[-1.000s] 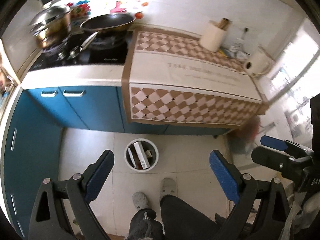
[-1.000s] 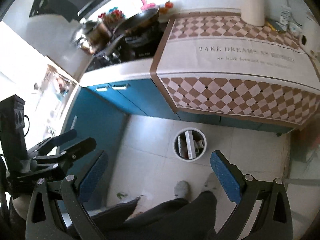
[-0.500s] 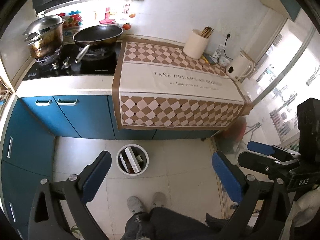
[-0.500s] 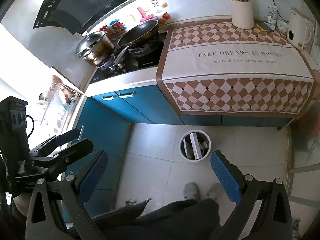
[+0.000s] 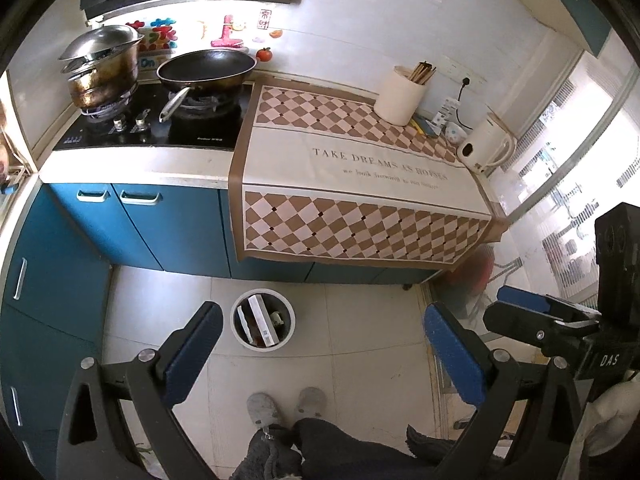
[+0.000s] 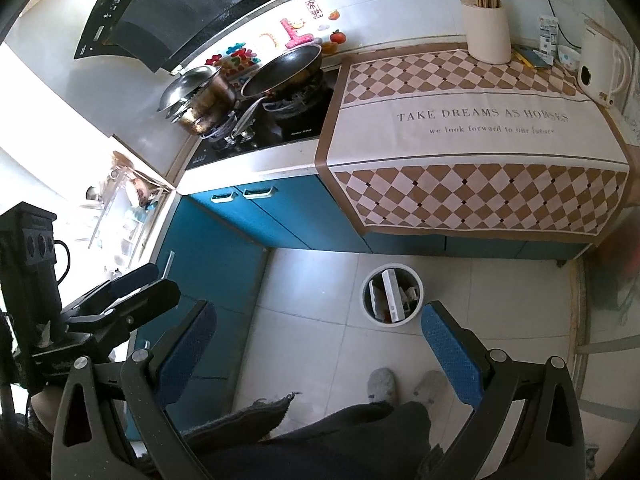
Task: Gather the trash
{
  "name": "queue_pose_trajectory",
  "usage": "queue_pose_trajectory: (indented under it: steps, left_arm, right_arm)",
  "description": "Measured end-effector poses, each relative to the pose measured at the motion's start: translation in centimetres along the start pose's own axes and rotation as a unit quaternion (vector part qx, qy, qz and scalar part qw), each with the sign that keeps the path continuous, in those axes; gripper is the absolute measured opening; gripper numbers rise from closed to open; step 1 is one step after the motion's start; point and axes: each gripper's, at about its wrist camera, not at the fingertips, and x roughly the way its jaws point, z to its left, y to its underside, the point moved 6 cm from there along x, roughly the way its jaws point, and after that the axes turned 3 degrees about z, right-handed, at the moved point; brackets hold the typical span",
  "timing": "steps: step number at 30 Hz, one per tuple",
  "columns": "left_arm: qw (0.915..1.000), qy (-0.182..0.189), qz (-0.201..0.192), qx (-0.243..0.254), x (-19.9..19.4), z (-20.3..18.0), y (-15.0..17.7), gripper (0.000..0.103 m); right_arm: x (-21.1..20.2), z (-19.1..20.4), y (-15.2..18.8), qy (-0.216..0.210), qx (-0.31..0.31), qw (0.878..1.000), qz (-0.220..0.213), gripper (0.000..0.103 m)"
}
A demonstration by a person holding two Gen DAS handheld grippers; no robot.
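Observation:
A round white trash bin (image 5: 240,327) stands on the tiled floor in front of the blue cabinets, holding a white box (image 5: 262,319) and other scraps. It also shows in the right wrist view (image 6: 369,312). My left gripper (image 5: 322,354) is open and empty, held high above the floor with the bin between its fingers. My right gripper (image 6: 318,354) is open and empty, with the bin just inside its right finger. Each gripper shows at the edge of the other's view.
A counter with a checkered cloth (image 5: 352,168) carries a utensil holder (image 5: 400,94) and a white kettle (image 5: 484,148). A pan (image 5: 206,66) and a pot (image 5: 102,66) sit on the stove. My slippered feet (image 5: 286,404) stand below the bin. A window is at the right.
Both grippers have risen and tilted up, so the counter and wall show more and the bin looks smaller and lower. Both stay open and empty.

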Motion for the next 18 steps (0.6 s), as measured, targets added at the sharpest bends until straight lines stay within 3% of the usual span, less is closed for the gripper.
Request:
queue_pose_trajectory:
  steps: [18]
  left_arm:
    - [0.9999, 0.001, 0.01, -0.008, 0.6, -0.6, 0.2, 0.103]
  right_arm:
    - [0.2, -1.3, 0.9, -0.008, -0.008, 1.0, 0.019, 0.103]
